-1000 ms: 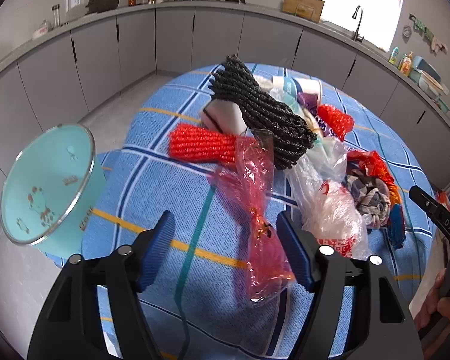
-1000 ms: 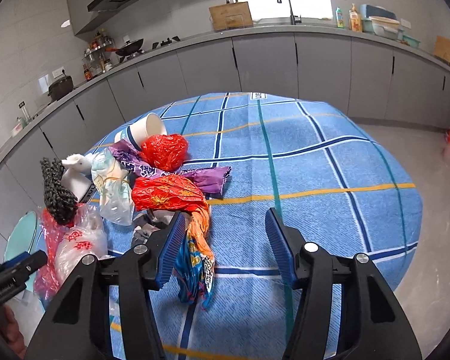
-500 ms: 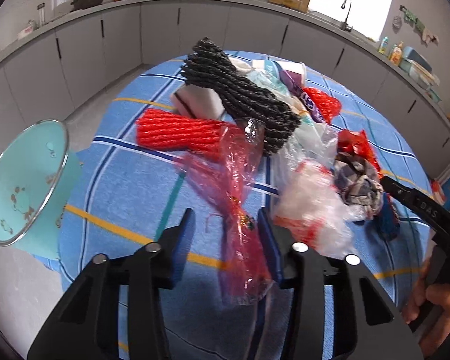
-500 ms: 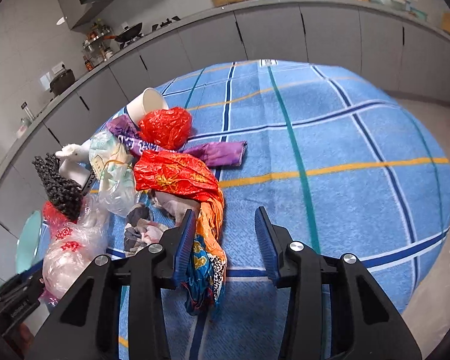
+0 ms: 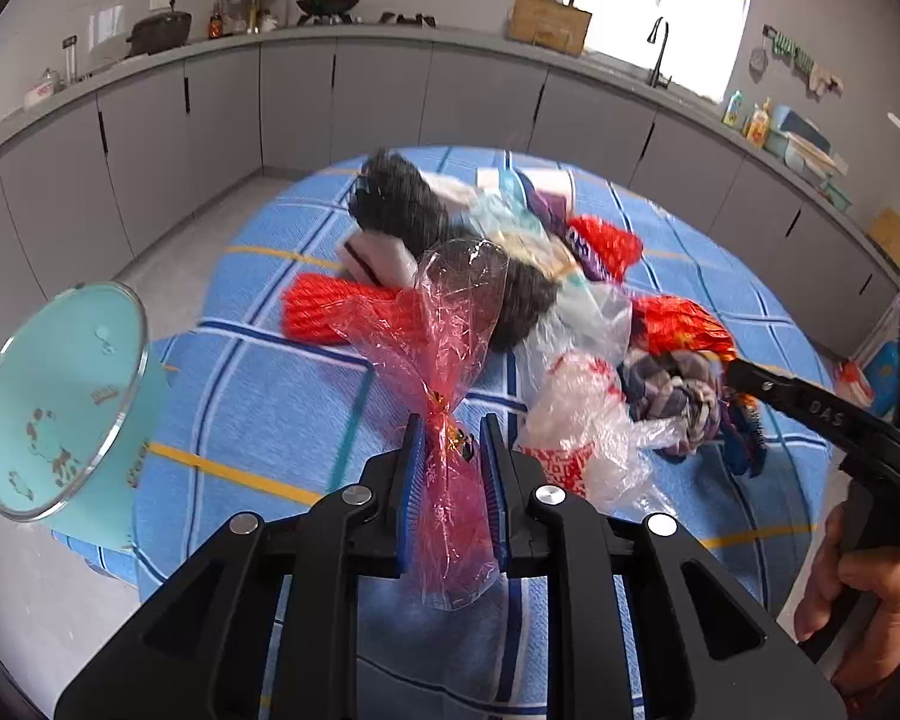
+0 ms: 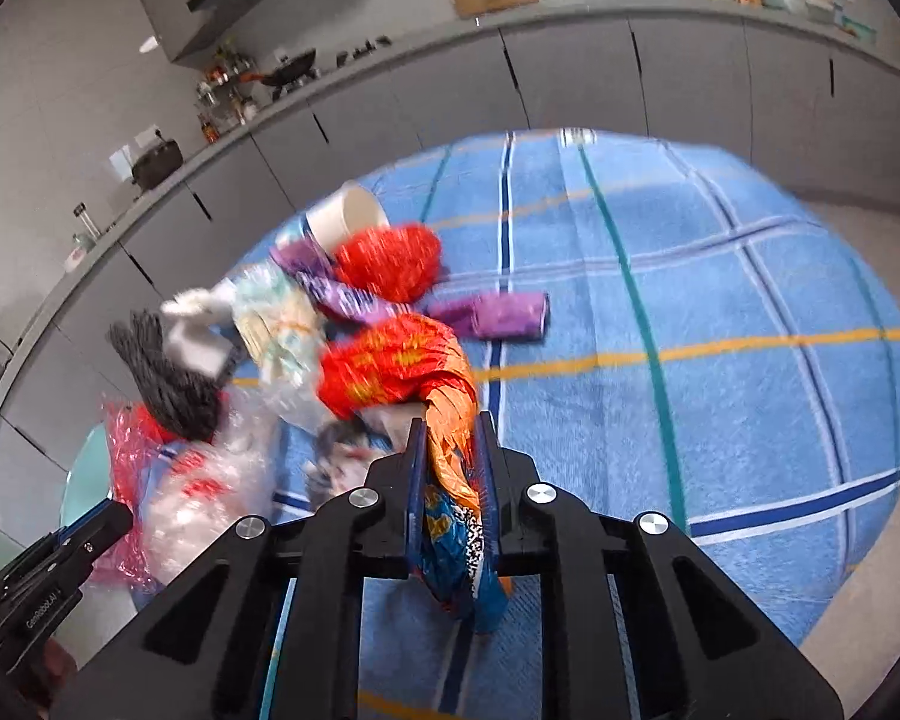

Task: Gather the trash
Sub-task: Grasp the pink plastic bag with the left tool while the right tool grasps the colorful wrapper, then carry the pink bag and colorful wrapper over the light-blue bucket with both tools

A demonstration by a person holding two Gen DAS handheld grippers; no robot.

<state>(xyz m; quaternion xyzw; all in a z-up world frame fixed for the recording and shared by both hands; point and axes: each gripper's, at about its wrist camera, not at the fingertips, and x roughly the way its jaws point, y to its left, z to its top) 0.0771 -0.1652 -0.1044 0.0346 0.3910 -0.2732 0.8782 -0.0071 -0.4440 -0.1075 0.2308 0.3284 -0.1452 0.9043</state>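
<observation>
The left gripper (image 5: pixel 450 429) has just closed its jaws on the red cellophane (image 5: pixel 450 348), pinching it near its gold twist tie; the wrapper fans out above the blue pads and a tail hangs below them. The right gripper (image 6: pixel 450 426) has likewise just closed, its jaws clamped on the orange wrapper (image 6: pixel 414 366), whose blue printed end droops under the pads. The rest of the trash lies in a pile on the left half of the table (image 6: pixel 720 312), seen from the right wrist: a black net (image 5: pixel 414 210), a red net (image 5: pixel 330 306) beside it, a clear bag (image 5: pixel 576 420) with red print just right of the left gripper, a purple wrapper (image 6: pixel 504 315), a white cup (image 6: pixel 348 213) on its side at the far end, and a red ball (image 6: pixel 390 261) of crumpled wrap against it. The pile reaches close to the near table edge by the left gripper. The right half of the blue checked cloth is bare out to its rounded rim, with grey floor beyond. A teal bin (image 5: pixel 60 402) stands off the table's left edge, its mouth open toward the left wrist camera. Grey cabinets (image 5: pixel 300 102) ring the room well apart from the table
</observation>
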